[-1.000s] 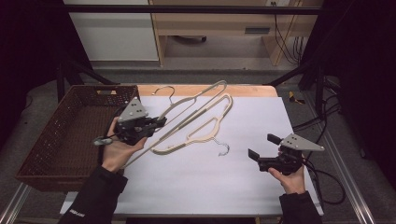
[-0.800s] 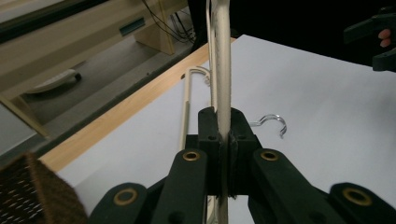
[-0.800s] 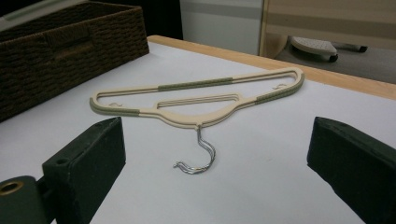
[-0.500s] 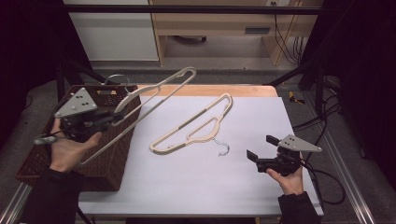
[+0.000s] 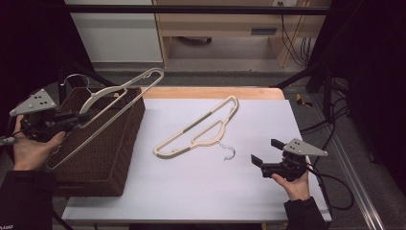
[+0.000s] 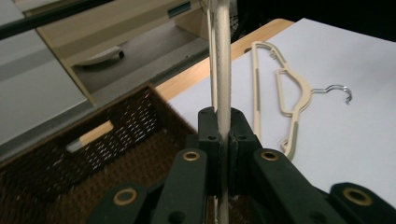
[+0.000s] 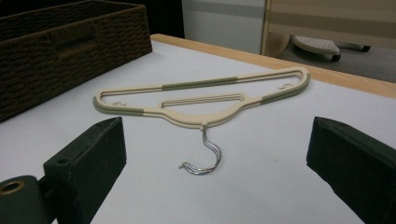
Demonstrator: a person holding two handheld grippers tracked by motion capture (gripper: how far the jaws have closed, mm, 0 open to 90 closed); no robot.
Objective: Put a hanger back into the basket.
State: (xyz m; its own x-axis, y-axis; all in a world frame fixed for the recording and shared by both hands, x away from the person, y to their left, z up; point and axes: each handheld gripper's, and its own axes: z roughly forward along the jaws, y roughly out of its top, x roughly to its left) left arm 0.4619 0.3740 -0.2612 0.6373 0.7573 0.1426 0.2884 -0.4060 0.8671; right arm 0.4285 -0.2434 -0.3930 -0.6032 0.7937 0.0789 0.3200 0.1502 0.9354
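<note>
Nearest to me, low at the right of the desk (image 5: pixel 191 191), the right gripper (image 5: pixel 268 155) rests in the person's hand with its jaws standing wide apart and nothing between them. Just ahead of those open jaws, a short way off on the white surface, lies a cream hanger (image 7: pixel 201 100) flat on the desk, its metal hook (image 7: pixel 203 161) curling back toward the right gripper and its long bar on the far side. Beyond that hanger, to the left as the right gripper looks, sits the dark wicker basket (image 7: pixel 70 51) at the desk's left end. Over there the left gripper (image 5: pixel 81 115) is held up in the person's other hand, beside and above the basket's outer wall. Its jaws are pressed together on the thin cream bar of a second hanger (image 5: pixel 112 98), which runs straight up between the pads in the left gripper view and rises away from the gripper. Seen from the high view, this held hanger slants up from the left gripper across the basket's open top, its rounded end reaching past the basket's far corner and its wire hook (image 5: pixel 79 79) sticking up above the far rim. Below the left gripper's jaws the inside of the basket shows brown woven mesh, and beyond it, to the gripper's right, the lying hanger is well apart on the desk.
</note>
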